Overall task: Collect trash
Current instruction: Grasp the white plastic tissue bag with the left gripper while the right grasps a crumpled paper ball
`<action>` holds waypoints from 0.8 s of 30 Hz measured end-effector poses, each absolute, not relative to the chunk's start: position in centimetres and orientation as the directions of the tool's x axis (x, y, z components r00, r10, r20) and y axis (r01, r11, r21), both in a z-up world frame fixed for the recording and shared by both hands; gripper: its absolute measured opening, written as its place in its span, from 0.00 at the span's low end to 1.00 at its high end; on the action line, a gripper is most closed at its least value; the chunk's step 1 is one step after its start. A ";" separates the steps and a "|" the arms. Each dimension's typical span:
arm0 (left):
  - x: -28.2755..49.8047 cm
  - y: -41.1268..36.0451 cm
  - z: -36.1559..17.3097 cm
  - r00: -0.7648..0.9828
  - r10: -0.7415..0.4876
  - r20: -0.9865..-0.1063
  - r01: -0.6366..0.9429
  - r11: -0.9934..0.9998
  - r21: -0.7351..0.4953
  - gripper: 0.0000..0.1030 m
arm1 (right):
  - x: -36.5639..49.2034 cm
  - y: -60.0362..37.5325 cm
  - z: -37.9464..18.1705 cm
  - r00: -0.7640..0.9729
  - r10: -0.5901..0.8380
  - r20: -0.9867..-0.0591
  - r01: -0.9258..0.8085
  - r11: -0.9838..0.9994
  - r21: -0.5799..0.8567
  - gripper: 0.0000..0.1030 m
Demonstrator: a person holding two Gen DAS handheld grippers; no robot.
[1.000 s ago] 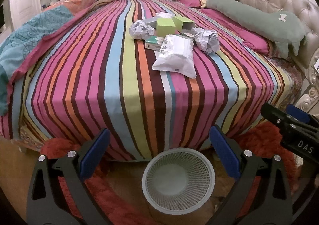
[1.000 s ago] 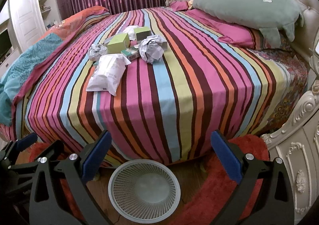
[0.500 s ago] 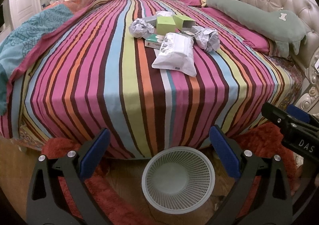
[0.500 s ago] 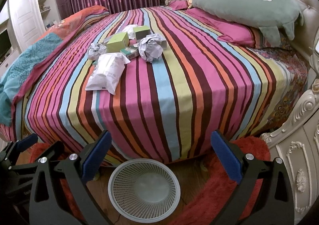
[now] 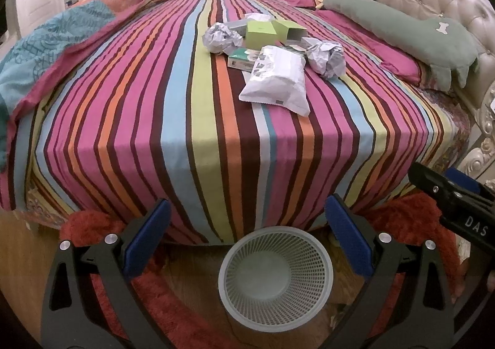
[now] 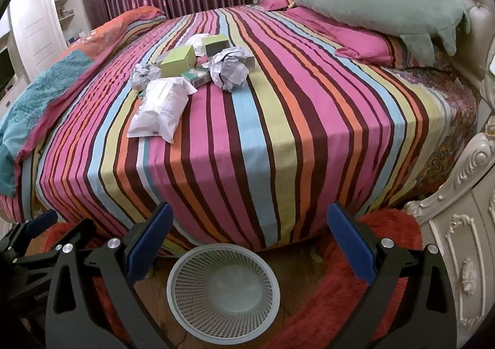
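Both views are edging closer to the bed [image 5: 185, 107]; jaws wide, empty. We are aiming the left gripper [image 5: 247, 240] at the white bag [image 5: 275, 79], nearest the basket [image 5: 275, 274], approaching low.

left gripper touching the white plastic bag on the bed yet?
Apart. The left wrist view shows the left gripper open above the mesh basket, with a long stretch of striped bedspread before the white plastic bag.
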State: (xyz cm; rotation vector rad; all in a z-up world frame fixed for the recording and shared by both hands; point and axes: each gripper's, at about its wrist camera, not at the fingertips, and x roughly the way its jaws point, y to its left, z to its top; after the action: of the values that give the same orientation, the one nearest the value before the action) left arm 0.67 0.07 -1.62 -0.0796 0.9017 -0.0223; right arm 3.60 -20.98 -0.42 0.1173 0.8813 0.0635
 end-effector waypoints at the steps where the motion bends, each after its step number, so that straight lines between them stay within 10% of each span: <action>1: 0.9 0.1 -1.7 0.619 -0.054 -0.783 -0.017 0.997 -0.081 0.94 | 3.7 -20.9 -0.5 0.635 0.107 -0.766 -0.010 0.992 0.130 0.93; 24: 8.2 -0.5 -2.5 0.614 -0.076 -0.785 0.016 0.996 -0.084 0.94 | 10.2 -22.0 -0.7 0.657 0.180 -0.733 -0.072 0.982 0.176 0.93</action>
State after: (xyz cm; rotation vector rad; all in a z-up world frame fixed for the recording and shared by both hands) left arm 8.19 -0.50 -2.54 -0.0705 0.9077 -0.0532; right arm 10.18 -21.97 -0.66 0.1360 0.8431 0.1431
